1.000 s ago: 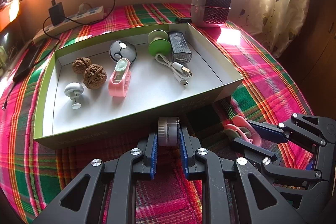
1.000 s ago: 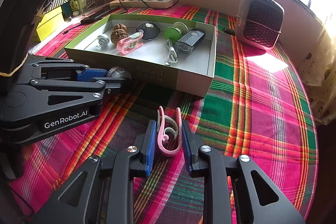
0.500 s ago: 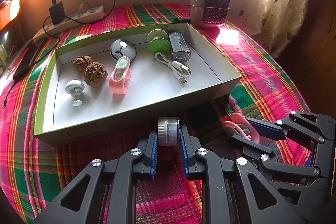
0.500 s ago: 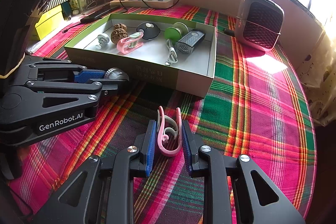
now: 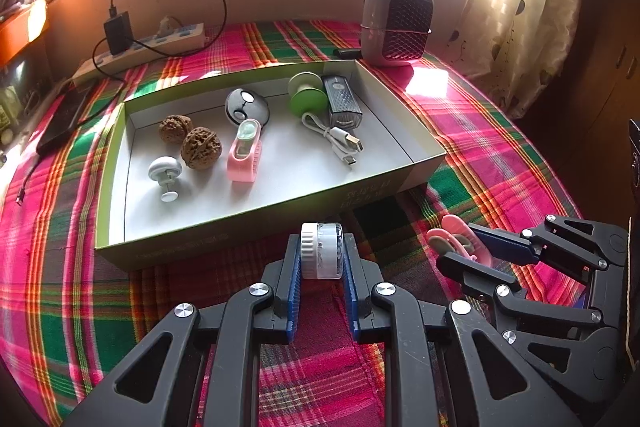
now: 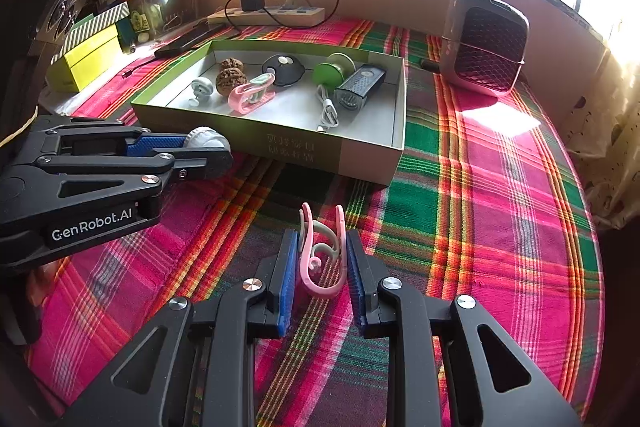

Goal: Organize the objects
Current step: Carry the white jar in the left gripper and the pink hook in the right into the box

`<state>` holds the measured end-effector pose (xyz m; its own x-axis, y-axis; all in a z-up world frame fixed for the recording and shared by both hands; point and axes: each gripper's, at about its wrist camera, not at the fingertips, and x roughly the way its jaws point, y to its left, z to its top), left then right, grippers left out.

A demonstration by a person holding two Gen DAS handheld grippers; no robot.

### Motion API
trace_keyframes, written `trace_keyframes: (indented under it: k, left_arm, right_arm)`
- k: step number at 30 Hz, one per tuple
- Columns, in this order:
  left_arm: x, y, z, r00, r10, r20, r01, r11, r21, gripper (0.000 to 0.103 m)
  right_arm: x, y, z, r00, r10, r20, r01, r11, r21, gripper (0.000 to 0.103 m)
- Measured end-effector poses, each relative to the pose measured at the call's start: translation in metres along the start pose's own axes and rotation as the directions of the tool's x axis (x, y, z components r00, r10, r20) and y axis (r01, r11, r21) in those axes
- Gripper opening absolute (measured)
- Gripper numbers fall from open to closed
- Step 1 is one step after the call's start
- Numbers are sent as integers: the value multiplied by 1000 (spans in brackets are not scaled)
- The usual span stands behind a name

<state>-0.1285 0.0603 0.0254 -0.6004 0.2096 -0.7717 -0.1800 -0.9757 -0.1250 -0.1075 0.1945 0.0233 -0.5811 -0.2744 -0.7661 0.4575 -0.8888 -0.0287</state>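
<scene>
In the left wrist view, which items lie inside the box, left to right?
White knob → walnuts → pink clip → green spool → USB cable. The black disc and grey device overlap neighbours in order, so they are left out.

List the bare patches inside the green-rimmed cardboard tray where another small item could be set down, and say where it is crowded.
In the green-rimmed cardboard tray, the near strip of white floor, in front of the pink plastic clip and the white mushroom-shaped knob, is bare. So is the right corner beyond the white USB cable. The far half is crowded.
</scene>
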Motion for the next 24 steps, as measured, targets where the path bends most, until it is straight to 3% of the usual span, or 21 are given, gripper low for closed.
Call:
trace_keyframes:
  k: [8,12,24]
  left_arm:
    - [-16,7,9,999,1,39,-1,1000,-5,17]
    - [-17,12,17,999,6,46,-5,1000,-13,17]
    - [-4,24,38,999,18,40,-17,1000,-16,17]
  right_arm:
    - [-15,-4,17,999,10,51,-12,999,31,24]
    - [-16,-6,29,998,-24,62,21,999,41,24]
    - [2,-15,70,996,-82,39,79,995,58,24]
